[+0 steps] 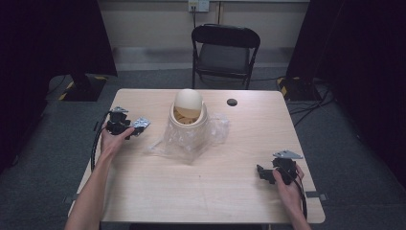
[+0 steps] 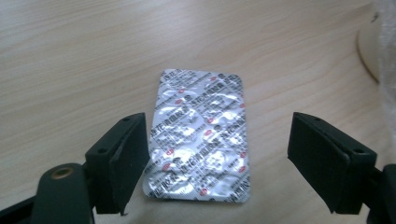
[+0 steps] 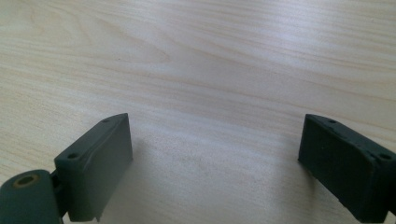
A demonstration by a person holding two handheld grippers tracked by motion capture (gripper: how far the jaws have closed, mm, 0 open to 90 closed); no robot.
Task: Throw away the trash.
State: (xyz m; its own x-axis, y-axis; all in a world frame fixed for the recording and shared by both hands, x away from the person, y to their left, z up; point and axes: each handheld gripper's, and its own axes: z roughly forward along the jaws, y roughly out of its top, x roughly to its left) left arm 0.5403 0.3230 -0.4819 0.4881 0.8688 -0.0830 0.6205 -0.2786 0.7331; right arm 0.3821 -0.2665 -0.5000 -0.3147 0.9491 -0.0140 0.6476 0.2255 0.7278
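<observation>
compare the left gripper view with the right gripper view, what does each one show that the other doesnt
Left gripper view alone: a silver blister pack lying flat on the table between the left tool jaws, which stand open; the left jaw's edge is close against the pack, while the right jaw is clear of it. The edge of a cream container sits at the far right.

Right gripper view alone: the right tool, jaws wide open with nothing but bare wood between them.

Shared: the same light wooden table and a pair of black jaws rising from the bottom.

Blister pack [image 2: 198, 137] on table [image 2: 70, 56], between claw's jaws.
</observation>
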